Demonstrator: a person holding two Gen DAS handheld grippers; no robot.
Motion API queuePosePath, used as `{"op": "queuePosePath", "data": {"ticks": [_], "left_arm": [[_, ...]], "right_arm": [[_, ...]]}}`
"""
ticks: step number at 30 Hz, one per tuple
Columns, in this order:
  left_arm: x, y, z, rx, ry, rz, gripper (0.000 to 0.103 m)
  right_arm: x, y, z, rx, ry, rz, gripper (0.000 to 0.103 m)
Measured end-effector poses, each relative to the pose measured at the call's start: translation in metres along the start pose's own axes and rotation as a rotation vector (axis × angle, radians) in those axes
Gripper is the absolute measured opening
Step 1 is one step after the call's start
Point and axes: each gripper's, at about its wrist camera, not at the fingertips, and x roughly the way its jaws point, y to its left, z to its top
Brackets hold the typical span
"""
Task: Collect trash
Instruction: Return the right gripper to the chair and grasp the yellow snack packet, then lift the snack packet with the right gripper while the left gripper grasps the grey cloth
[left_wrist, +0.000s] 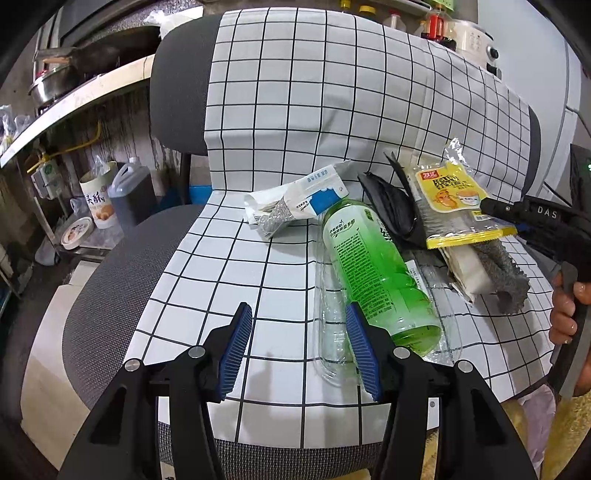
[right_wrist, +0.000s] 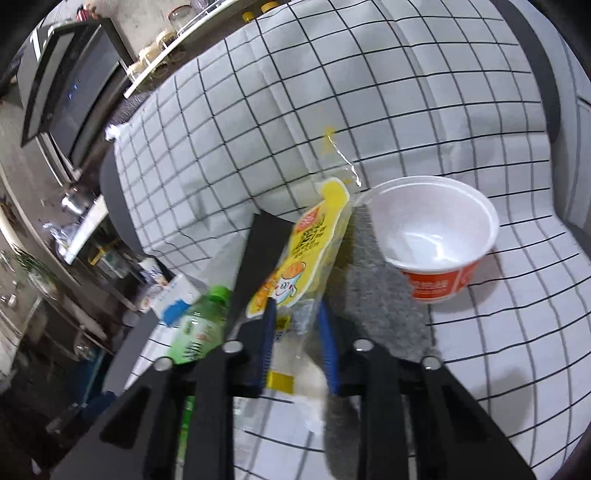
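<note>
Trash lies on a chair seat draped in a checked cloth (left_wrist: 221, 277). My left gripper (left_wrist: 299, 314) is open, its right pad beside a green bottle (left_wrist: 373, 269) that lies across a clear plastic bottle (left_wrist: 332, 332). Behind them are a flattened blue-and-white carton (left_wrist: 295, 206) and a black folded piece (left_wrist: 388, 210). My right gripper (right_wrist: 297, 317) is shut on a yellow snack wrapper (right_wrist: 314, 251), held at its lower end; the left wrist view shows the wrapper (left_wrist: 454, 199) lifted over a grey cloth (left_wrist: 509, 273). An empty red-and-white noodle cup (right_wrist: 436, 236) stands to the right.
The chair back (left_wrist: 332, 92) rises right behind the trash. Left of the chair stand a shelf with pans (left_wrist: 74, 92) and floor containers (left_wrist: 96, 199). A person's hand (left_wrist: 565, 314) holds the right gripper's handle at the right edge.
</note>
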Motion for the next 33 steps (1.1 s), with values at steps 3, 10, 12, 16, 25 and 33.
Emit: {"op": "queuePosePath", "data": {"ticks": [3,10,12,16,25,33], "left_arm": [[-0.005,-0.002,0.0,0.0,-0.006,-0.001,0.054],[-0.01,-0.02,-0.001,0.024,-0.004,-0.008,0.066],[-0.01,-0.03,-0.001,0.043,-0.004,-0.018,0.066],[-0.006,-0.062,0.003,0.08,-0.005,-0.086,0.067],[0.029,-0.147,0.027,0.141,-0.003,-0.286,0.064],[0.082,-0.187,0.047,0.108,0.097,-0.319,0.049]], "right_arm": [[-0.019,0.013,0.0,-0.038,-0.054,0.011,0.002],[-0.115,0.061,-0.019,-0.305,-0.299,-0.192,0.002],[-0.138,0.061,-0.031,-0.368,-0.344,-0.297,0.002],[-0.165,0.04,-0.049,-0.38,-0.355,-0.394,0.002],[-0.197,-0.017,-0.077,-0.295,-0.362,-0.472,0.002],[-0.195,-0.048,-0.083,-0.262,-0.35,-0.485,0.002]]}}
